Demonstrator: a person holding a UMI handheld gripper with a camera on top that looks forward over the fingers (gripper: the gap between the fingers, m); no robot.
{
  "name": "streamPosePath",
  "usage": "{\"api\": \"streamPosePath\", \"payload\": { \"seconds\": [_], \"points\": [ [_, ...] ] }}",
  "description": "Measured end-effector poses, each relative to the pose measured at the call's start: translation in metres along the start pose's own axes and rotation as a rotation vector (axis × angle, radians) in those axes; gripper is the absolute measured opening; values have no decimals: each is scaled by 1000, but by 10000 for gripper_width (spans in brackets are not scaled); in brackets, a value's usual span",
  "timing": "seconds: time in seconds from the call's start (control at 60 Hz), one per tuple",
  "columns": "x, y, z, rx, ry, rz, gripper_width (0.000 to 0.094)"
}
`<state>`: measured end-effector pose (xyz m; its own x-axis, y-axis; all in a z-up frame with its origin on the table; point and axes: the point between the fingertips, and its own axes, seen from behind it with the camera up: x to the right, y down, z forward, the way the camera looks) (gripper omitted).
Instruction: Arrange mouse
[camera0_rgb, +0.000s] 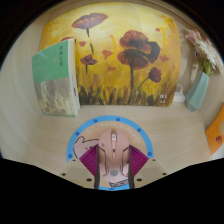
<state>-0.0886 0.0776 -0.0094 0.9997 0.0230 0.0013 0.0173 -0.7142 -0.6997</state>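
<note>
1. From my remote station, the gripper (114, 168) points level across a pale wooden table (40, 135) toward the back wall. No hand or arm shows in the view, so I cannot report the holder's pose beyond this heading.
2. The two fingers, with their magenta pads (93, 162), stand close either side of the mouse (114, 152). Each pad appears to press against a flank of it; I see no gap on either side.
3. The mouse is pale beige-pink with a scroll wheel on top, its nose pointing away from the camera. It sits over a round mat (88, 130) with a blue rim, in the nearer half of that mat.
4. Beyond the mat, a painting of red poppies (125, 55) on a yellow ground leans at the back of the table.
5. A pale green box (55, 78) stands upright to the left of the painting.
6. A light blue vase (198, 90) stands to the right.
</note>
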Motion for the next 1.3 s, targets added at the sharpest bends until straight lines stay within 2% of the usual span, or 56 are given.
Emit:
{"api": "streamPosePath", "payload": {
  "seconds": [0.083, 0.25, 0.317, 0.35, 0.6, 0.733, 0.967, 1.3],
  "points": [
    [0, 2, 0, -5, -1, 13, 396],
    [-1, 2, 1, -28, -21, 27, 528],
    [3, -3, -9, -40, -19, 70, 710],
    [6, -12, -17, -21, -12, 74, 741],
    [35, -79, -124, 130, -11, 50, 733],
    [58, -91, -190, 187, -16, 49, 730],
    [86, -63, -263, 209, -32, 52, 731],
    [105, -12, -313, 213, -70, 27, 731]
  ]
}}
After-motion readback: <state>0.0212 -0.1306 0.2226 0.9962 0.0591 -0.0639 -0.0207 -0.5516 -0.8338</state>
